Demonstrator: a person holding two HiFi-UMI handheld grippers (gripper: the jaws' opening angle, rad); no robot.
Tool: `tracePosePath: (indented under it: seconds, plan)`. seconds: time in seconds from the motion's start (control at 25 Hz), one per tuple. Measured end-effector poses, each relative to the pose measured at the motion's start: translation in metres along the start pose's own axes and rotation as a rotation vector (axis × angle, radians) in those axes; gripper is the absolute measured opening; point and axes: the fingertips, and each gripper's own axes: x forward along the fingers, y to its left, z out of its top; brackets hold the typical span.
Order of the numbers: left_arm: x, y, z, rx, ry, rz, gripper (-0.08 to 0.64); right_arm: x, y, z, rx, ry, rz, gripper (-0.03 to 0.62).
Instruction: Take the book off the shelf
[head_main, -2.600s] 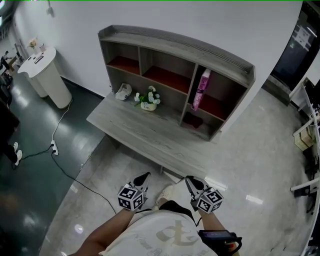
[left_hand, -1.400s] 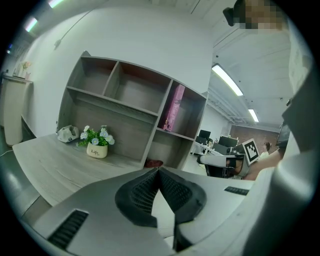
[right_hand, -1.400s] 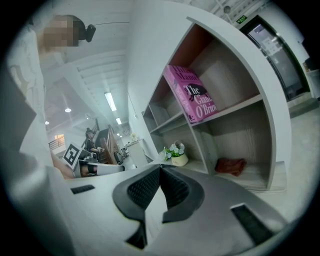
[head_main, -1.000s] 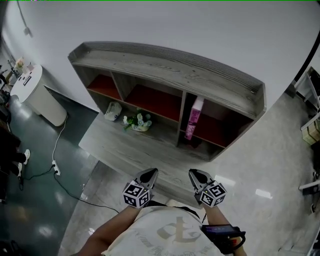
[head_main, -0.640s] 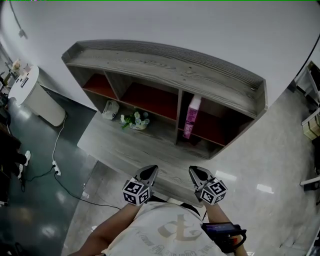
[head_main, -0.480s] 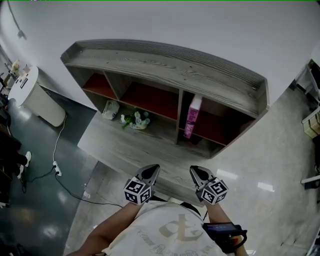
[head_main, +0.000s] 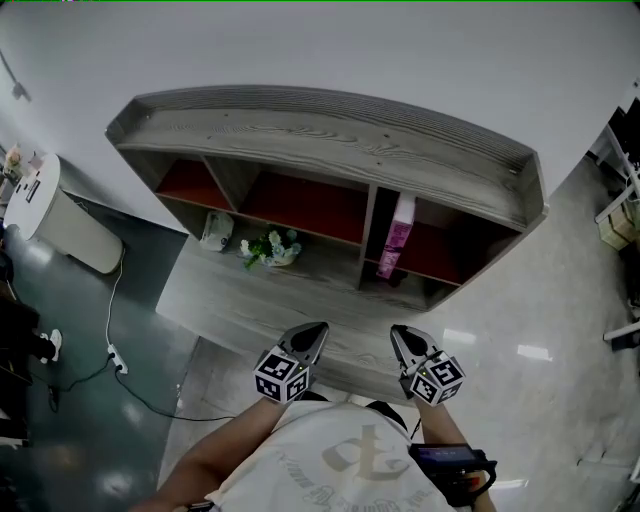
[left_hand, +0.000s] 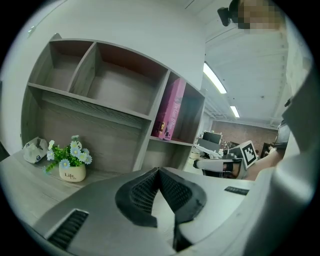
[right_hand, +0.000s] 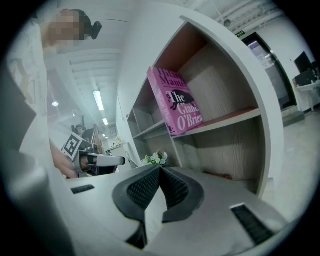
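Book: the pink book (head_main: 398, 236) stands in the upper right compartment of the shelf (head_main: 330, 125), against the divider.
Long axis: upright, slightly tilted.
Direction: ahead of and above the right gripper (head_main: 404, 342), well apart from it.
Nearer side: right, by my reading.
Right gripper: low at the bench (head_main: 250, 300) front edge, pointing at the shelf; jaws pressed together, nothing between.
Left gripper (head_main: 310, 336): alongside, jaws likewise together, empty.
Next need: probably spread the right jaws first.
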Motion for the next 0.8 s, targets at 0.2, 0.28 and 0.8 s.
tracePosePath:
  seconds: [0.2,0.28,0.8]
  plan:
    - [0.0,0.016,0.003,0.005,0.016,-0.05,0.002,0.007,-0.002,0.002,0.015,-0.006,-0.077,0.003]
    - [0.002,0.021,0.004,0.008,0.023,-0.073,0.001,0.008,-0.002,0.002,0.018,-0.005,-0.107,0.003]
    - [-0.006,0.061,0.015,0.022,0.043,-0.189,0.002,0.027,0.01,0.014,0.029,-0.06,-0.251,0.003]
